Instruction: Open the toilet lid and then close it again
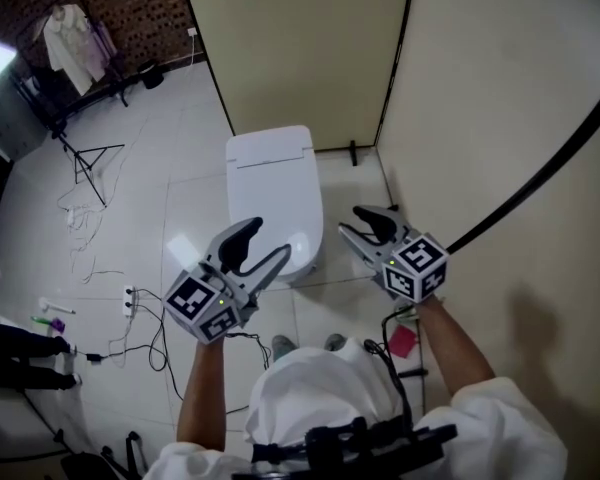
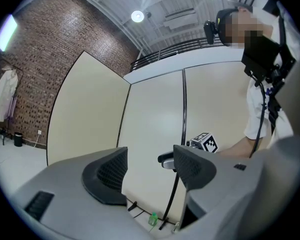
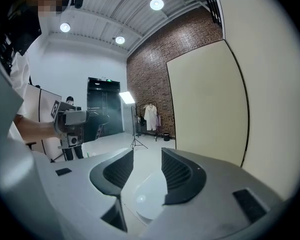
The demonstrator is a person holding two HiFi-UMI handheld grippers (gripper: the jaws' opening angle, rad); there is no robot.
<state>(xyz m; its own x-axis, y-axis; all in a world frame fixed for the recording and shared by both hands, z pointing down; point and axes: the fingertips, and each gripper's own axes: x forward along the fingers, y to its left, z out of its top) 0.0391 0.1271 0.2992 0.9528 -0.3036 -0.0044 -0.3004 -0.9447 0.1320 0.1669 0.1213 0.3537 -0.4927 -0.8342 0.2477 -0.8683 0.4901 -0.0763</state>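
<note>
The white toilet point(image 1: 273, 183) stands against the beige partition with its lid down. In the head view my left gripper point(image 1: 268, 240) hovers over the front left of the lid, jaws apart with nothing between them. My right gripper point(image 1: 352, 220) is held just right of the bowl's front edge, also empty. In the right gripper view the jaws point(image 3: 147, 169) stand apart and the white lid point(image 3: 145, 201) shows below through the gap; the left gripper point(image 3: 72, 124) is at the left. The left gripper view point(image 2: 150, 166) looks level at the partition, with the right gripper point(image 2: 202, 143) beyond.
Beige partition walls point(image 1: 310, 48) close in behind and to the right of the toilet. Cables and a power strip point(image 1: 130, 298) lie on the tiled floor at left, near a light stand point(image 1: 85, 158) and a coat rack point(image 1: 70, 33). A pink object point(image 1: 402, 340) lies at right.
</note>
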